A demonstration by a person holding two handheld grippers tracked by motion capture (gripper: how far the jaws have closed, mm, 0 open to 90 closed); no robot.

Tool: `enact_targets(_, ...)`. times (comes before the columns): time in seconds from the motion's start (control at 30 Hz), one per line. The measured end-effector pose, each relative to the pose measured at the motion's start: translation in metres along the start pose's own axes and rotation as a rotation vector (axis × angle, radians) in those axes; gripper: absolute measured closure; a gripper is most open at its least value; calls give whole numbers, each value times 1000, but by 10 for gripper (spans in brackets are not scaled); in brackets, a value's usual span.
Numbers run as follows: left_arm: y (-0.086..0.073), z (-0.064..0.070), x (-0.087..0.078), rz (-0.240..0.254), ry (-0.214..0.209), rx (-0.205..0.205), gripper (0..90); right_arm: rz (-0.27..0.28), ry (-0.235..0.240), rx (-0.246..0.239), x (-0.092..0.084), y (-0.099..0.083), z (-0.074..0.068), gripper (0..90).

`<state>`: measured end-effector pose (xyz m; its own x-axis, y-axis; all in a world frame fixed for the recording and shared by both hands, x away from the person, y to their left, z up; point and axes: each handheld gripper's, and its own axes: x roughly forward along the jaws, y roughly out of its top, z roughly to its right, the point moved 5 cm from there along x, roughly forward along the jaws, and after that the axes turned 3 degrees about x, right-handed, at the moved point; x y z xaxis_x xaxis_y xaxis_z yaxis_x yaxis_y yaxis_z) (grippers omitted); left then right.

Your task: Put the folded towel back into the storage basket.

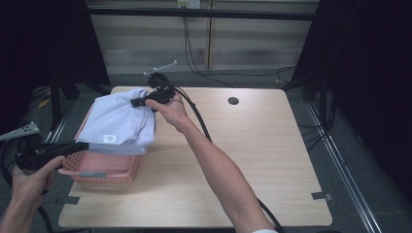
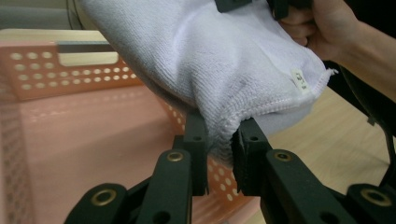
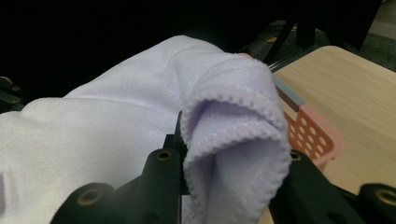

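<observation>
Towel point(image 1: 121, 124): white terry cloth, folded double, stretched over the pink basket point(image 1: 102, 170); small label near the lower hem; same towel in the left gripper view point(image 2: 224, 60) and the right gripper view point(image 3: 93, 135).
Towel position: spread across the basket's top, held up at two opposite corners, sagging slightly between them; far edge near the tabletop's back left corner.
Left gripper point(image 1: 80, 145): at the near left of the basket, off the tabletop's left edge; in the left gripper view point(image 2: 219, 149) clamped on the towel's hemmed corner, both pads pressing the cloth.
Right gripper point(image 1: 138, 102): at the towel's far right corner, pointing left; in the right gripper view point(image 3: 229, 158) closed on a folded hem, cloth bunched thick between the jaws and draped over them.
Left hand point(image 1: 31, 179): wrapped around the gripper's handle, low at the left edge of the high view.
Right hand point(image 1: 170, 109): forearm reaching diagonally across the tabletop point(image 1: 252, 155) from the bottom edge.
Basket: pink plastic, perforated walls, standing at the tabletop's left edge, under the towel; inside seen in the left gripper view point(image 2: 70, 130).
Tabletop: light wood, round cable hole point(image 1: 233, 101) toward the back.
Cable point(image 1: 201, 126): black, trailing from the right gripper along the forearm.
</observation>
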<state>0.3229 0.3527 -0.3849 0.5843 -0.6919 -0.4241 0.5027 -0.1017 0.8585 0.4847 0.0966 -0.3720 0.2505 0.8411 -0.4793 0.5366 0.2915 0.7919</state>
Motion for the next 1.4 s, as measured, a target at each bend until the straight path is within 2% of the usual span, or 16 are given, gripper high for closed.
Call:
enact_targets(0.17, -3, -12, -12, 2, 35, -12, 779, -8, 8, -2, 16, 6, -9, 719)
enact_targets(0.23, -5, -18, -13, -5, 44, -20, 779, -29, -6, -16, 23, 8, -11, 719)
enact_targets(0.4, -9, -33, -18, 2, 72, -55, 780, -26, -23, 6, 37, 11, -13, 719)
enact_targets(0.53, -14, -43, -23, 8, 85, -86, 782, -27, -39, 36, 52, 5, -16, 720)
enact_targets(0.7, -28, -54, -27, -14, 112, -105, 783, -44, -36, 51, 69, -7, -18, 719)
enact_targets(0.83, -41, -59, -24, -48, 122, -101, 782, -59, -45, 51, 80, -17, -17, 719)
enact_targets(0.9, -45, -62, -21, -73, 141, -115, 782, -69, -42, 63, 86, -24, -14, 718)
enact_targets(1.0, -49, -65, -18, -103, 157, -110, 782, -71, -47, 71, 92, -29, -12, 717)
enact_targets(1.1, -53, -67, -13, -108, 144, -122, 780, -64, -46, 91, 95, -34, -8, 715)
enact_targets(1.2, -56, -68, -9, -116, 146, -133, 779, -81, -48, 97, 99, -42, -3, 710)
enact_targets(1.23, -57, -68, -8, -128, 150, -130, 779, -86, -48, 104, 101, -44, -1, 709)
enact_targets(1.3, -61, -64, -4, -147, 131, -128, 777, -92, -49, 106, 104, -48, 1, 706)
enact_targets(1.37, -64, -62, 1, -177, 148, -118, 766, -97, -46, 118, 107, -51, 3, 700)
enact_targets(1.4, -65, -62, 2, -176, 152, -119, 739, -104, -50, 113, 108, -52, 4, 680)
